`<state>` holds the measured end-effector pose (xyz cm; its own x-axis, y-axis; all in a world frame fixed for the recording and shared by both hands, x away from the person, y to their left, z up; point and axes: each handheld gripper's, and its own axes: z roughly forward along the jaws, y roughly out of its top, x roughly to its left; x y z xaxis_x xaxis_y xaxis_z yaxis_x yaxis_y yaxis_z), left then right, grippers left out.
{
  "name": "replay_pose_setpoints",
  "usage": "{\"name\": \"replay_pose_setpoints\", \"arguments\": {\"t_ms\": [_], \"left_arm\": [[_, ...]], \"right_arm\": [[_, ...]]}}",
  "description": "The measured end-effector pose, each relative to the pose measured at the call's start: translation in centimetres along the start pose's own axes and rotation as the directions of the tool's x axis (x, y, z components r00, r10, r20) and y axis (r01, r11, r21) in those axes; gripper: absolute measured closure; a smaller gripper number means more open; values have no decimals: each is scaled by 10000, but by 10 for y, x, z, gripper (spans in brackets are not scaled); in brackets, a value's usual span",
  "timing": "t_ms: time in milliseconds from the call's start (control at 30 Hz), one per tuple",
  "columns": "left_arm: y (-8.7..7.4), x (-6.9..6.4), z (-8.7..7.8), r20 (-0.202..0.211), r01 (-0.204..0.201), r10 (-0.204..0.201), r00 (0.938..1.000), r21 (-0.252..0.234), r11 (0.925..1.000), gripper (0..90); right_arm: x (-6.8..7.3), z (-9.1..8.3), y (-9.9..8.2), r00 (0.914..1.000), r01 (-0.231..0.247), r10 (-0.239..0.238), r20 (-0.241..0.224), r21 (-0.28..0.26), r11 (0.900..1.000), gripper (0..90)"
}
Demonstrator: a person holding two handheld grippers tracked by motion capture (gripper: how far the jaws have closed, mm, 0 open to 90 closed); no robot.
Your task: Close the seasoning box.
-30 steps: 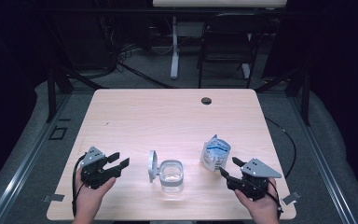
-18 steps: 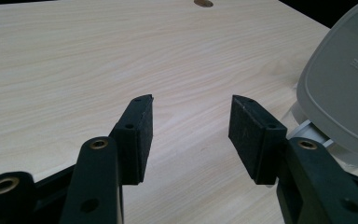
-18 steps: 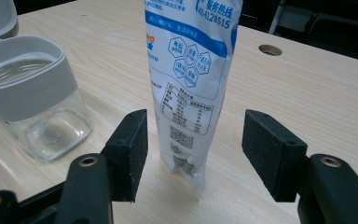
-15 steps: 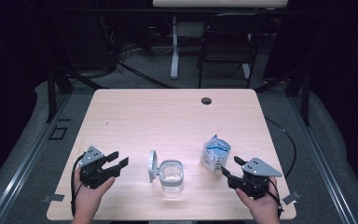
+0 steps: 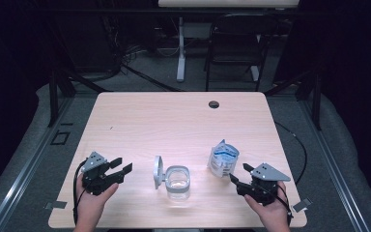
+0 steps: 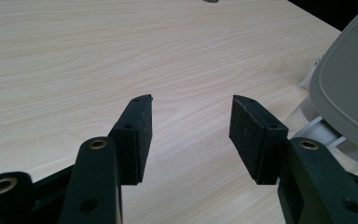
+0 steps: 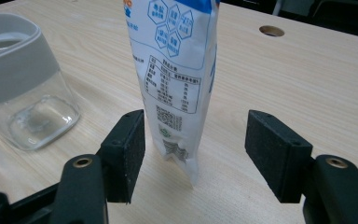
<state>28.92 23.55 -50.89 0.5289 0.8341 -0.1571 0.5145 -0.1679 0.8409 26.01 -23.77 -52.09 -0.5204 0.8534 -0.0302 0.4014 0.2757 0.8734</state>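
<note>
Pouch (image 5: 223, 158), white with blue print, is standing upright on the wooden surface (image 5: 174, 121) toward its near right part, just beside the right claw (image 5: 239, 174). In the right gripper view the pouch (image 7: 179, 79) is rising between the right claw's (image 7: 196, 156) two pads, closer to the left one, and neither pad is pressing on it; the jaws are standing released and have just been opening a little wider. A clear jar (image 5: 178, 182) with a grey rim is sitting near the middle of the near edge, its hinged lid (image 5: 158, 171) standing open on its left side; the same jar (image 7: 23, 88) is showing at the left of the right gripper view, well apart from the pouch. The left claw (image 5: 121, 166) is hovering at the near left of the surface, pointing toward the jar, its jaws spread and grasping nothing. In the left gripper view bare wood is lying between its pads (image 6: 137, 135), and the grey lid (image 6: 349, 93) is showing at the right edge.
</note>
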Motion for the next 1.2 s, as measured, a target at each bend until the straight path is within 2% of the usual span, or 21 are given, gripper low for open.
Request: {"name": "replay_pose_setpoints", "arguments": {"t_ms": [233,433,767,1067,1200], "left_arm": [[-1,2,-2,-75,41,-41,10000,-20,10000,496],[-2,3,-4,-115,103,-103,9999,-59,9999,495],[-2,2,-4,-105,63,-63,9999,-13,10000,495],[-2,2,-4,-118,81,-81,9999,-19,10000,495],[-2,3,-5,-141,82,-83,9999,-29,10000,495]], "right_arm": [[-5,9,-2,9998,-56,56,-204,22,10000,358],[-1,20,2,9991,131,-127,-414,107,9999,353],[3,37,7,9976,35,-22,-687,192,9998,354],[3,48,6,9976,104,-84,-687,293,9995,356],[3,54,5,9977,-63,80,-679,247,9997,357]]}}
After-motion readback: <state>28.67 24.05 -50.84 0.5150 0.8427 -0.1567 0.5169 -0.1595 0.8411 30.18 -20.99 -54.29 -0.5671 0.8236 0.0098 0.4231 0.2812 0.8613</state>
